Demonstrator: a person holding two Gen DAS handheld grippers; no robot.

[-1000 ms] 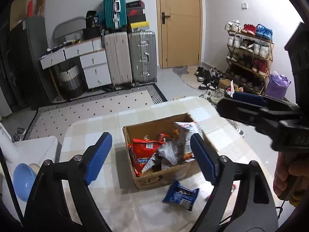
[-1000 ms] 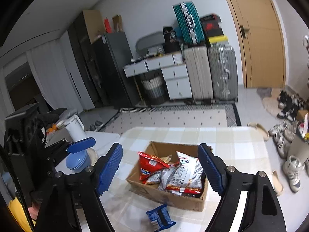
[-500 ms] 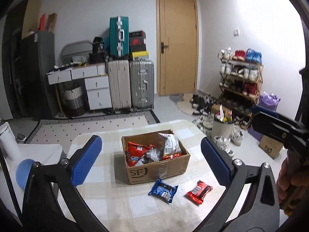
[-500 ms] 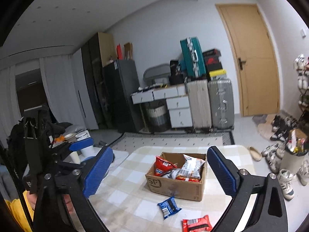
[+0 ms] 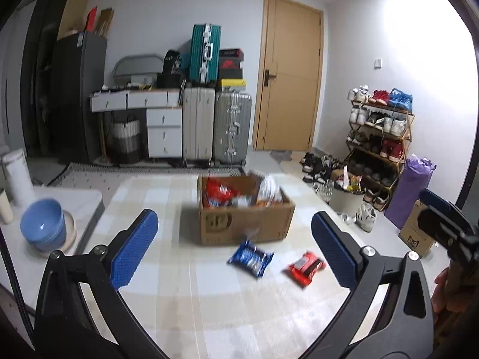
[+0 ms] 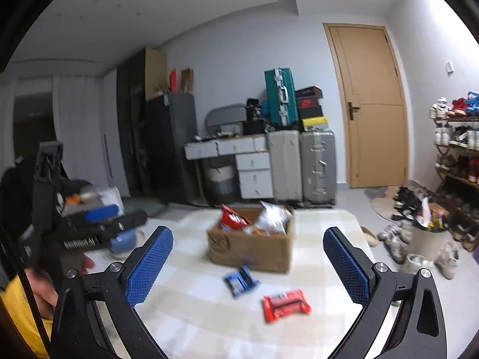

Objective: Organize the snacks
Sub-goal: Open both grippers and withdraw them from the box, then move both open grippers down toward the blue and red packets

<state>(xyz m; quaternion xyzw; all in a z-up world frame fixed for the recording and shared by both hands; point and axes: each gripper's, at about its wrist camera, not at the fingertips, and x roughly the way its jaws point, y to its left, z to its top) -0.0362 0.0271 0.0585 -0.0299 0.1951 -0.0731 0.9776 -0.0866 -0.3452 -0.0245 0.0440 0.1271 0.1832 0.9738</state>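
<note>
Cardboard box [image 5: 245, 221] farther off now

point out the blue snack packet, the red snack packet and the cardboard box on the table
blue snack packet [image 5: 251, 258]: left wrist view, middle of the wrapper
red snack packet [image 6: 286, 304]: right wrist view, middle of the wrapper
brown cardboard box [image 5: 245, 224]: left wrist view, front wall

Two wrist fisheyes, facing forward between own spread tongs, set back from table [image 5: 185, 299], sharing snack box [image 5: 245, 221] ahead
</note>
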